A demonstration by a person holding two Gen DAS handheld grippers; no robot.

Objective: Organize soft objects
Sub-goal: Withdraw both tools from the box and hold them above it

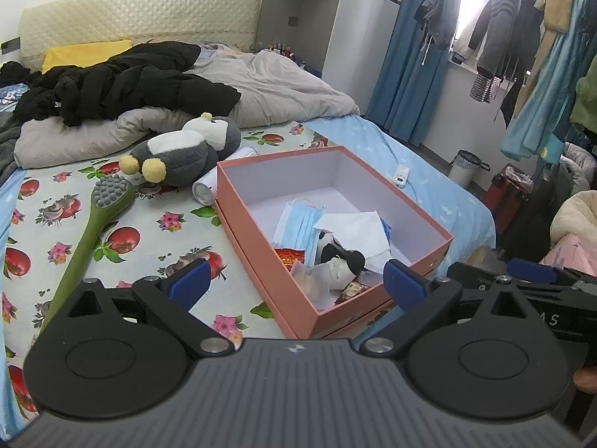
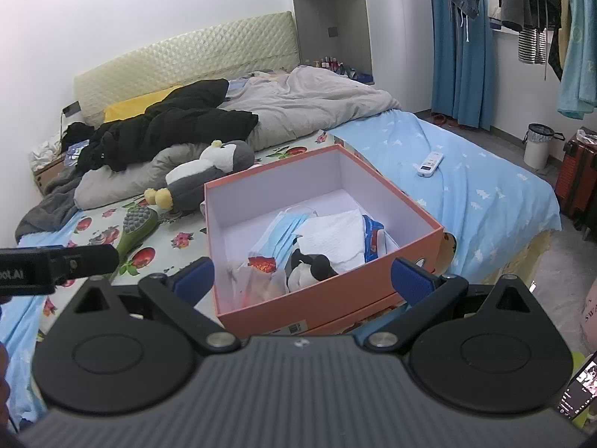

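An open orange box (image 2: 321, 298) with white interior sits on the bed, containing a small black-and-white plush (image 2: 308, 267), blue face masks (image 2: 278, 229) and white tissue (image 2: 335, 233), while a grey-and-white penguin plush (image 1: 186, 149) lies just beside its far-left corner.

The orange box (image 2: 328, 298) stands open-topped on the bed (image 2: 466, 186), so entry from above is free; its far half is bare white floor, while the near half is crowded with face masks (image 2: 278, 229), a white tissue (image 2: 335, 231) and a small black-and-white plush (image 2: 308, 267). Left of the box, the green massage brush (image 1: 89, 224), a white cylinder (image 1: 204, 190) and the grey penguin plush (image 1: 186, 149) lie close together and narrow the floral sheet there. Right of the box, the blue sheet is open except for a remote control (image 2: 431, 164). Behind, a grey duvet (image 2: 298, 108) and a black jacket (image 2: 168, 127) block the head end.
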